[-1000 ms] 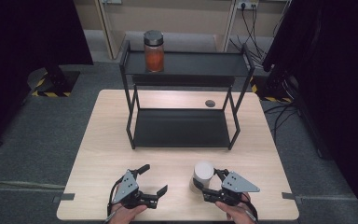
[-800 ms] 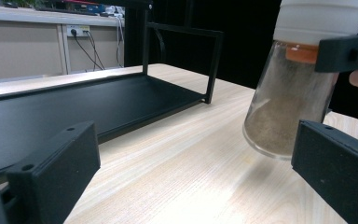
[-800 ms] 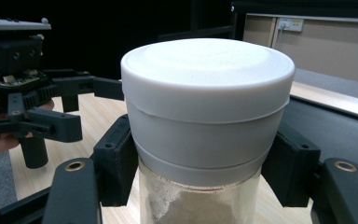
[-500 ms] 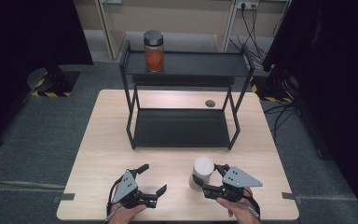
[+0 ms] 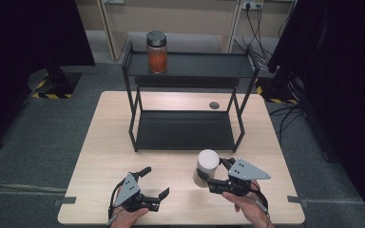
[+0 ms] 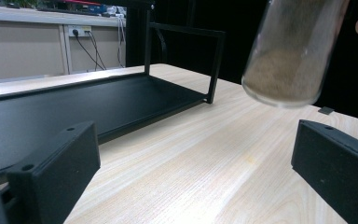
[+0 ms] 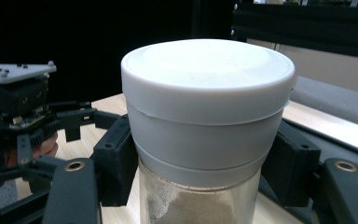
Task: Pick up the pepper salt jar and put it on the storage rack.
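Jar (image 5: 206,167) with a white lid and sandy powder inside sits clamped just under its lid in my right gripper (image 5: 217,179), lifted clear of the table (image 5: 104,142); my left gripper (image 5: 153,183) rests open, empty.

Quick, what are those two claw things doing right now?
Left gripper: open, holding nothing.
Right gripper: shut on the white-lidded jar, lifted off the table.
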`<state>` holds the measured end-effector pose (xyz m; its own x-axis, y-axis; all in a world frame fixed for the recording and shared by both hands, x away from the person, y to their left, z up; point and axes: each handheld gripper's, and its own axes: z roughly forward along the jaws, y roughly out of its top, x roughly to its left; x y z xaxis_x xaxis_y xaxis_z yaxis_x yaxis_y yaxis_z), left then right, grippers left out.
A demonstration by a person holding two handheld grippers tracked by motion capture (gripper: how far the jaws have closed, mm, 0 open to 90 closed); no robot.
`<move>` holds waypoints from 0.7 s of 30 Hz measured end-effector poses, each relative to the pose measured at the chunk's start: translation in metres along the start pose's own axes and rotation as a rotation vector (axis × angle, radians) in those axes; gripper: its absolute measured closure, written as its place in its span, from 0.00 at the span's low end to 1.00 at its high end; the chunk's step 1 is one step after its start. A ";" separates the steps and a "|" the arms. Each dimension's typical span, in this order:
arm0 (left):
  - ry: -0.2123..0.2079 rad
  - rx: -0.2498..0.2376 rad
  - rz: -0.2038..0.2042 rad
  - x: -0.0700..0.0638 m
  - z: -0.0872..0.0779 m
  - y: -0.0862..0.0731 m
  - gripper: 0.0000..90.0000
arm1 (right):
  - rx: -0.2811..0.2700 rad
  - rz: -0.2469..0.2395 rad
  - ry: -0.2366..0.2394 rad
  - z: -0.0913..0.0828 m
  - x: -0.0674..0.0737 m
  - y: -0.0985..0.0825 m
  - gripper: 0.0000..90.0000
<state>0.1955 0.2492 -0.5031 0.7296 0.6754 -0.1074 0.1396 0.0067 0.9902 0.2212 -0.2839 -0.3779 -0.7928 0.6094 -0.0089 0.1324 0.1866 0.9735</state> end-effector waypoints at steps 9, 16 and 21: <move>-0.004 0.000 -0.001 0.000 0.000 0.000 0.00 | -0.015 0.005 0.017 0.002 -0.012 0.027 0.39; -0.004 0.001 -0.001 0.000 0.001 -0.001 0.00 | -0.014 0.004 0.022 0.007 -0.020 0.044 0.39; -0.005 0.004 -0.001 0.000 0.001 -0.001 0.00 | -0.013 0.002 0.026 0.011 -0.025 0.055 0.39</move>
<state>0.1960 0.2488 -0.5040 0.7326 0.6720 -0.1085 0.1425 0.0044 0.9898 0.2545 -0.2807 -0.3269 -0.8076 0.5897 -0.0017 0.1262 0.1758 0.9763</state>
